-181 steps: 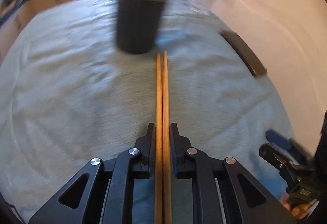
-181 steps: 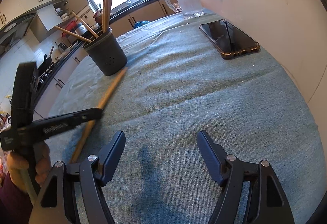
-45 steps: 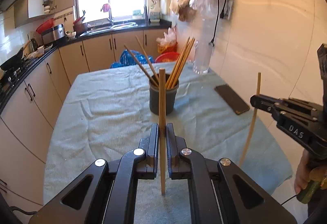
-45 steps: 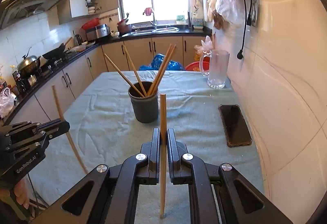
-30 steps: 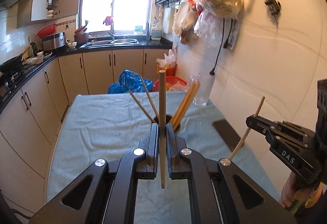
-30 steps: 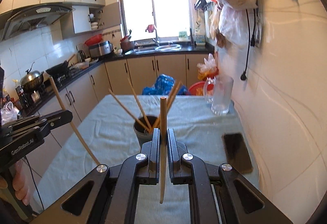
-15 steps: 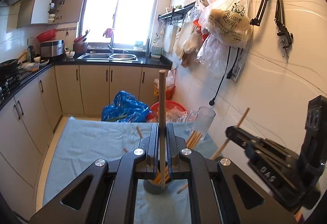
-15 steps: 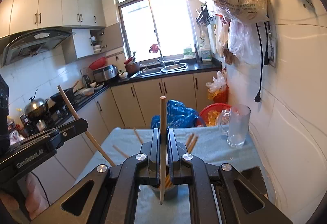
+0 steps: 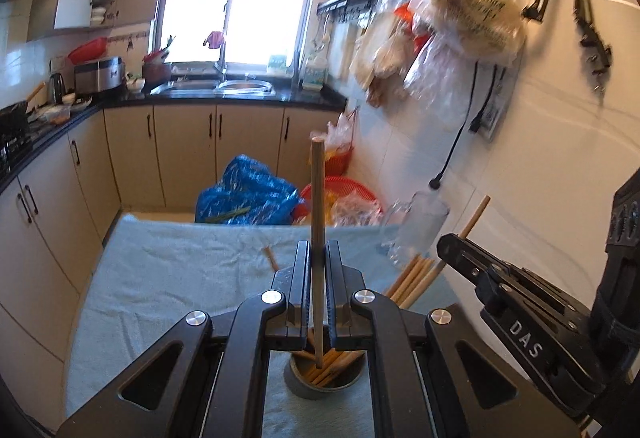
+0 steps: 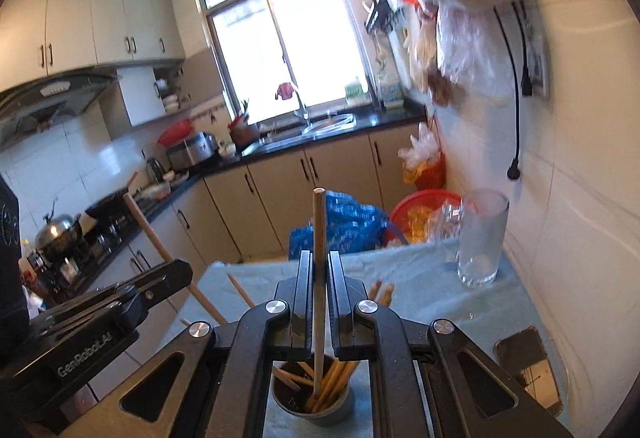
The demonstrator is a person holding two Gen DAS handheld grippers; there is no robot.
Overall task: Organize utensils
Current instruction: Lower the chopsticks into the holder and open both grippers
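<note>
Two chopsticks, now carried over the holder.
Left gripper (image 9: 318,262) and right gripper (image 10: 319,266) each pinch one upright chopstick (image 9: 317,198) above the grey holder (image 10: 312,404); both have advanced; release pending.

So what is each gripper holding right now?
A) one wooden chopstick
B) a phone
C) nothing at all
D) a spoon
A: the left gripper is clamped on one upright wooden chopstick, and the right gripper clamps another chopstick, both poised over the dark cup that already has chopsticks in it.
</note>
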